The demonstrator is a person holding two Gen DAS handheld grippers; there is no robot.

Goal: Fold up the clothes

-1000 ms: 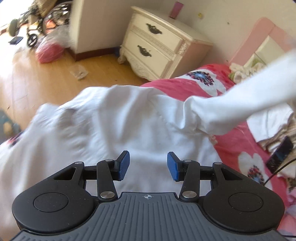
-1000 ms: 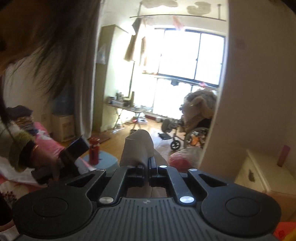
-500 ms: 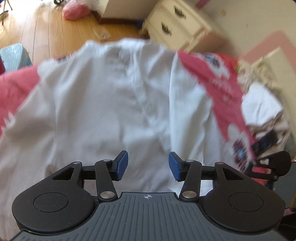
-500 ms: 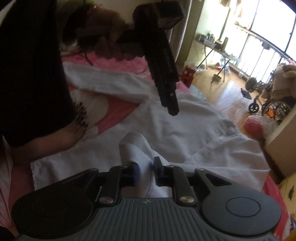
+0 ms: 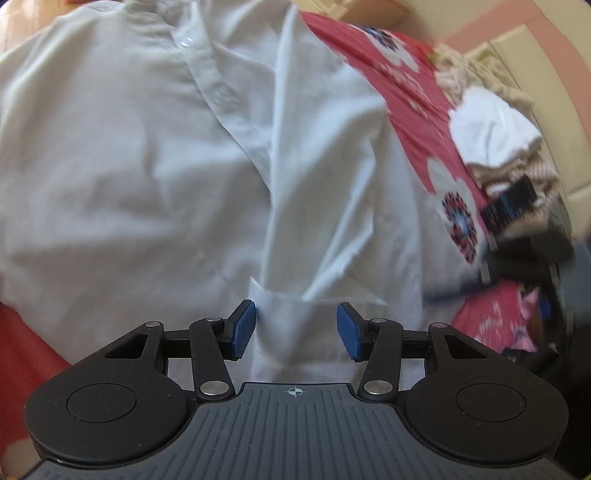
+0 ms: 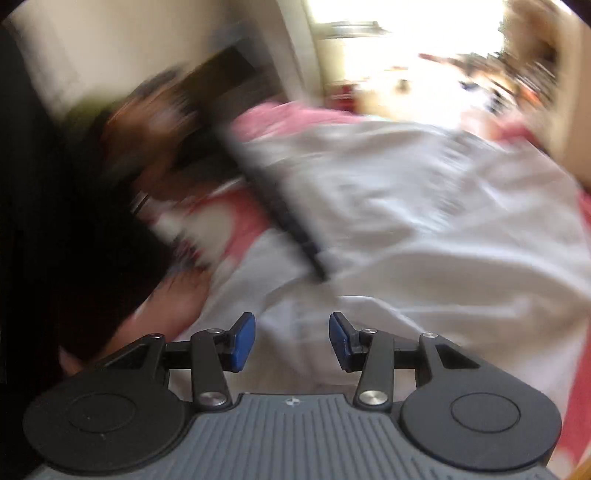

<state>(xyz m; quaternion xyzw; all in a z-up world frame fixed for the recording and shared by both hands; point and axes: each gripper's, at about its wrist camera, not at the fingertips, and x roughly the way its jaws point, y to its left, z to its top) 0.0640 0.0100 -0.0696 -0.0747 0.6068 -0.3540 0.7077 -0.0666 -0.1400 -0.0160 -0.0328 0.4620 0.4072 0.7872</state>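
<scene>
Both grippers tilted down over bed. Left gripper (image 5: 295, 330) jaws parted, nothing pinched; sleeve cuff (image 5: 295, 317) of white shirt (image 5: 129, 155) lies between pads, pads not pressing. Right gripper (image 6: 291, 341) jaws just been opening, now apart, only shirt cloth below gap. Shirt spread flat on red floral bedsheet (image 5: 417, 107), button placket running away. Farther right: clothes pile (image 5: 495, 125). Right view blurred.

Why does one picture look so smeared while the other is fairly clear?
Right wrist view: heavy motion smear across the white shirt and the pink bedcover, and the window is blown out to plain white; only the right gripper, which carries the camera, stays sharp. Left wrist view: milder blur, so the shirt's button strip is readable, with fisheye bending at the edges.
</scene>
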